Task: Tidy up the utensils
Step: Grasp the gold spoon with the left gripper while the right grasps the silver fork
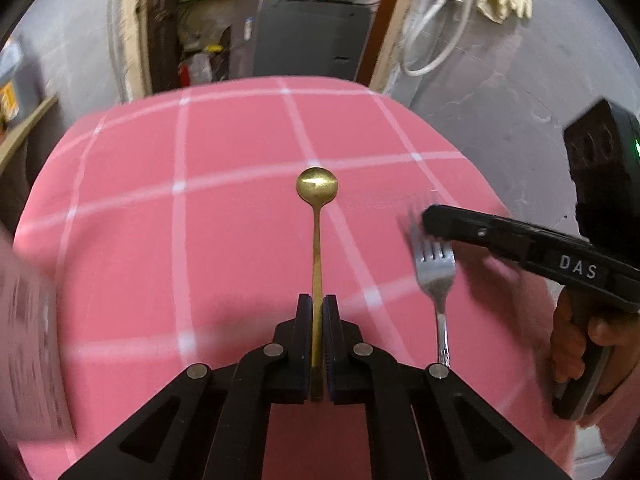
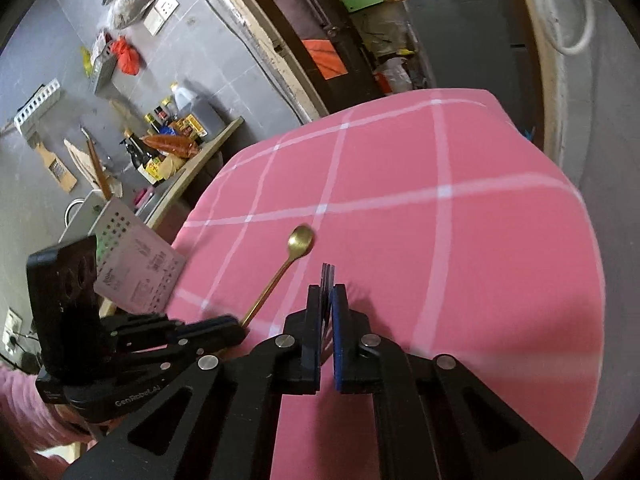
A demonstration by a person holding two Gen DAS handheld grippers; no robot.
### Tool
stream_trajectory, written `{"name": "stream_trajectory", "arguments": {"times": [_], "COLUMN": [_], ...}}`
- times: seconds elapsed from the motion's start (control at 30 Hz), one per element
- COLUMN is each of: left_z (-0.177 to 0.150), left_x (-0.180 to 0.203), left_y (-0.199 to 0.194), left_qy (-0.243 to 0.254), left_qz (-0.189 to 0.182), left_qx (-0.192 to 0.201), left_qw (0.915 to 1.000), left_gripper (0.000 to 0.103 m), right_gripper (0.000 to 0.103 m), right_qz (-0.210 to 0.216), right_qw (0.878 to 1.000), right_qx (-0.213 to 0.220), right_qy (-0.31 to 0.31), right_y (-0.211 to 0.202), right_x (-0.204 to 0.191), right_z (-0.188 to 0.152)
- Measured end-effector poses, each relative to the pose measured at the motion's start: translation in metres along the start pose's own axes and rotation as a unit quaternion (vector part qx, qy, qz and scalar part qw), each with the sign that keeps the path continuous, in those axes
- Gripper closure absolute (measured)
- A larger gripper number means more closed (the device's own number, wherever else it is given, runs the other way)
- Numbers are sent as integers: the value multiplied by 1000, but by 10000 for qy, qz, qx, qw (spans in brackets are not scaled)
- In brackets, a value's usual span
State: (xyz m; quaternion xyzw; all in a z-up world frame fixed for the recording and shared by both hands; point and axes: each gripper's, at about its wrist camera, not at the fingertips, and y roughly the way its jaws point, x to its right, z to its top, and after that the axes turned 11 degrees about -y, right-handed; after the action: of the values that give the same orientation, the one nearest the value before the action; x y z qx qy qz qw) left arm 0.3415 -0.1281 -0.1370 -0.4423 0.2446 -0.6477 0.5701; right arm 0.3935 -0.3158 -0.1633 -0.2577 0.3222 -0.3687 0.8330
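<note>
My left gripper (image 1: 318, 302) is shut on the handle of a gold spoon (image 1: 317, 192), which points forward over the pink checked tablecloth (image 1: 180, 248). The spoon (image 2: 298, 242) and the left gripper (image 2: 236, 326) also show in the right wrist view. My right gripper (image 2: 327, 294) is shut on a silver fork (image 2: 327, 280), seen edge-on between the pads. In the left wrist view the right gripper (image 1: 430, 220) holds the fork (image 1: 436, 272) near its tines, handle hanging toward me, to the right of the spoon.
A white perforated holder (image 2: 136, 256) stands at the table's left edge, blurred in the left wrist view (image 1: 28, 344). A shelf with bottles (image 2: 168, 144) lies beyond on the left. A doorway and grey cabinet (image 1: 308, 36) are behind the table.
</note>
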Motion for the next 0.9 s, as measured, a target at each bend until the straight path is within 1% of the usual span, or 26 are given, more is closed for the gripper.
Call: {"name": "stream_trajectory", "arguments": {"times": [0.1, 0.13, 0.17, 0.33, 0.43, 0.6, 0.67, 0.8, 0.9], "left_z": [-14, -19, -22, -28, -20, -3, 6, 19, 21], "left_x": [-3, -3, -3, -2, -4, -3, -2, -1, 0], "left_y": [-10, -15, -18, -20, -14, -3, 2, 13, 16], "left_qy": [-315, -367, -362, -328, -381, -190, -154, -170, -39], "left_qz": [-34, -42, -52, -43, -99, -220, -332, -480, -469], "left_qx": [-277, -311, -332, -749, -956, -1215, -1336, -1439, -1500], "left_qw": [9991, 9988, 9988, 9966, 9946, 9922, 9904, 9883, 9876], "left_gripper": [97, 97, 97, 97, 97, 94, 91, 91, 94], "right_gripper": [99, 99, 99, 99, 99, 98, 98, 98, 98], "right_qz": [-79, -112, -126, -102, -95, -56, -38, -80, -118], "right_qw": [10000, 9999, 9998, 9998, 9998, 9997, 9997, 9997, 9996], "right_qx": [-35, -58, -88, -174, -190, -233, -241, -230, -217], "right_qy": [-50, -83, -98, -88, -49, 1, 20, 47, 148], "right_y": [-6, -9, -11, -14, -13, -11, -11, -11, -11], "right_x": [-8, -12, -14, -15, -14, -12, -12, -14, -16], "right_z": [-8, -11, -12, -17, -18, -19, -20, -20, -22]}}
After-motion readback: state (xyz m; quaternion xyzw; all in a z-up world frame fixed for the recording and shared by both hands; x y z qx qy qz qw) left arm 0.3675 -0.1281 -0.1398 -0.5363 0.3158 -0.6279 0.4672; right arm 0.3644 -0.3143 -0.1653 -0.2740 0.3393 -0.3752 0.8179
